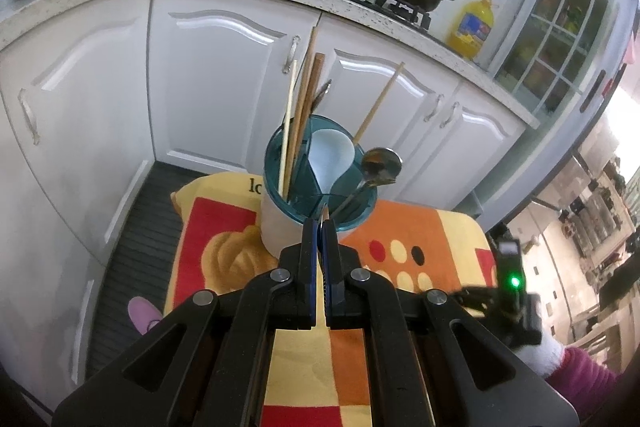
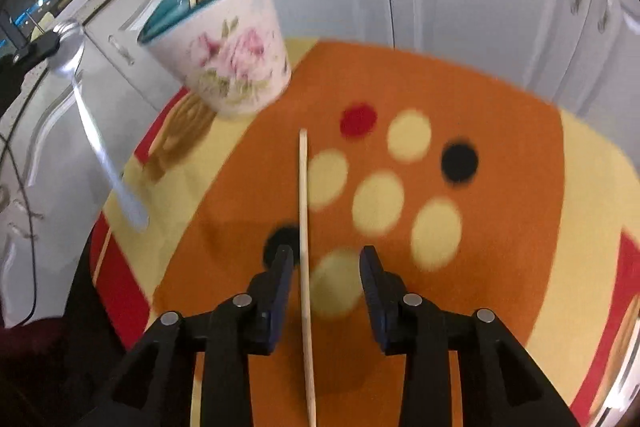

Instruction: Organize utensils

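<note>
Motion blur softens most of the right wrist view, and the loose chopstick runs off the bottom edge under the camera, so its near end is not seen. In the left wrist view the lower part of the utensil holder is hidden behind the left tongs, and the point where their tips meet the spoon is small and dark. The things standing in the holder overlap, so an exact count is hard.

There is one holder, white outside with a teal rim. One metal spoon is outside it, and one chopstick lies flat on the patterned cloth that covers the surface. In the holder stand one pale stick, at least two brown ones bunched beside it, one more leaning away to the right, and one white scoop.

The left tongs are closed tight, pinching the lower end of the spoon's handle. The spoon rises up and to the right from their tips, its bowl just beside the holder's rim. The holder stands directly beyond these tongs.

The right tongs stand partly open over the cloth. The loose chopstick lies between the fingers, nearer the left one, and neither pad presses on it. The holder sits well ahead of them and to their left.
</note>
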Available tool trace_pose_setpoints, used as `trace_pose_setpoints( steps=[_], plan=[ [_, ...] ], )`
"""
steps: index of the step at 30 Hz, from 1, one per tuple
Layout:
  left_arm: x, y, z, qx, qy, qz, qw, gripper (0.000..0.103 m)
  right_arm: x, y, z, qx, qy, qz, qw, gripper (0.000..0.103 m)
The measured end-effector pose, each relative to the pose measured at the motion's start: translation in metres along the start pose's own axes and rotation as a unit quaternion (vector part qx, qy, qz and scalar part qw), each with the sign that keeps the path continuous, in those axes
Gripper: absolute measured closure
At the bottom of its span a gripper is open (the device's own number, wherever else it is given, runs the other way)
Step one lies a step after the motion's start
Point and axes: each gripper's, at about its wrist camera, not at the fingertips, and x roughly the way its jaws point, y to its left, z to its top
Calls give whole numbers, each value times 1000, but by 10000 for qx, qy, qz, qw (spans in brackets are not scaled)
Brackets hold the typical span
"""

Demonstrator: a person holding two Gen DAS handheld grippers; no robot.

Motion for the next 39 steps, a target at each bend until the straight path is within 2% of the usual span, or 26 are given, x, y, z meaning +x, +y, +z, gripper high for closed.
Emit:
trace_pose_setpoints(
  steps=[5,7,9,12,18,24,27,32,34,39],
  plan=[
    [-1,0,2,-11,-14,49,10000,102,20,12,31,-520,22,-211,9984,72],
    [-2,1,2,-11,-19,63,10000,102,39,18,38,-652,184,-283,9973,82],
    [-5,1,2,0,-35,72,10000,102,46,19,42,-798,60,-417,9959,96],
    [-10,3,4,14,-80,89,9999,102,36,11,43,-558,14,-156,9983,97],
    [-22,6,11,9,-232,109,9997,102,-42,4,37,-173,-743,661,9949,97],
    [-39,3,28,67,-483,145,9987,102,-105,8,47,-83,-1453,1014,9841,97],
    [-47,1,42,122,-649,207,9976,102,-135,15,58,-83,-1883,1256,9740,97],
    [-47,-1,70,250,-945,511,9939,102,-173,34,89,-116,-2833,1358,9493,97],
    [-42,-4,80,438,-1084,843,9896,102,-178,44,103,-125,-3125,1306,9408,97],
    [-26,-2,94,712,-1154,1280,9825,102,-174,75,142,-423,-3683,1089,9223,97]
  ],
)
